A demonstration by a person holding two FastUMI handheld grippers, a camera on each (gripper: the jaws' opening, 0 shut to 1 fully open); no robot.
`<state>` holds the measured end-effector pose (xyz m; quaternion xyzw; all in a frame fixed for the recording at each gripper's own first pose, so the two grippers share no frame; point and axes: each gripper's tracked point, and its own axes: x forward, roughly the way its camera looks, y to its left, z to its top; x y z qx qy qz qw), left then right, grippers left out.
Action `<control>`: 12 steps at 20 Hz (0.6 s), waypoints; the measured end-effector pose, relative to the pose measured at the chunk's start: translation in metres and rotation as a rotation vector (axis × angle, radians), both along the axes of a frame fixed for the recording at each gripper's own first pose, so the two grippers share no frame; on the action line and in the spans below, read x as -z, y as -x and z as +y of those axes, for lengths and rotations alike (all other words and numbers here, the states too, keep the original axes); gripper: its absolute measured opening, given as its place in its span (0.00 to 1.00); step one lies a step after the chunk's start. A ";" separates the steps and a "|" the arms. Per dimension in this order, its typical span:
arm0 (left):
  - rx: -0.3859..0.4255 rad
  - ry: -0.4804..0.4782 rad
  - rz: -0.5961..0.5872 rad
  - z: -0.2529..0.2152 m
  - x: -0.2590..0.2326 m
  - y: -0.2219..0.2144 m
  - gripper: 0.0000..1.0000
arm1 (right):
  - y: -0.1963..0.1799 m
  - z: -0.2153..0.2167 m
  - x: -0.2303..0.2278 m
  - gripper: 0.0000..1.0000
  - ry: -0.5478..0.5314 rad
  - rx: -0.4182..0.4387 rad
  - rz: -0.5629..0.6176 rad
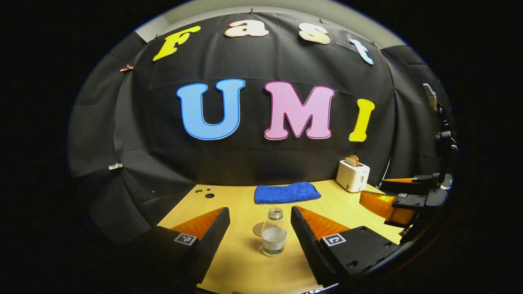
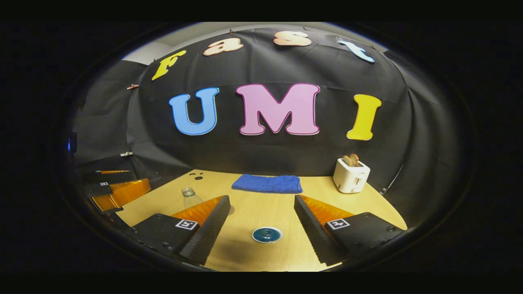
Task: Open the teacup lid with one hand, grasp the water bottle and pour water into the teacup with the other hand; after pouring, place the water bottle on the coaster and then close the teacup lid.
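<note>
— Jaws on the left gripper (image 1: 259, 228)?
— Spread wide, holding nothing. In the left gripper view the water bottle (image 1: 273, 232) stands upright between them on the table (image 1: 241, 265) — clear, uncapped, partly filled; its green label is too small to read. A round coaster (image 1: 257, 229) peeks out behind it, half hidden.
— And the right gripper (image 2: 261, 222)?
— Also released. In the right gripper view a dark teal teacup lid (image 2: 267, 234) sits between its fingers; the cup beneath can't be made out.
</note>
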<state>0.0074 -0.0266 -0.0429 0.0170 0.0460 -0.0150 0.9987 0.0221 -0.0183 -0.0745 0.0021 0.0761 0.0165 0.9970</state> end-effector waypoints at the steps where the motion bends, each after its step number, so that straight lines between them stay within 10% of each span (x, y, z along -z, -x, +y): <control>1: 0.009 -0.001 0.006 -0.003 0.005 -0.001 0.96 | -0.004 0.001 0.011 0.98 0.010 -0.010 0.020; 12: -0.069 0.047 0.076 0.009 0.103 -0.026 0.95 | -0.066 -0.021 0.138 0.98 0.050 -0.002 0.064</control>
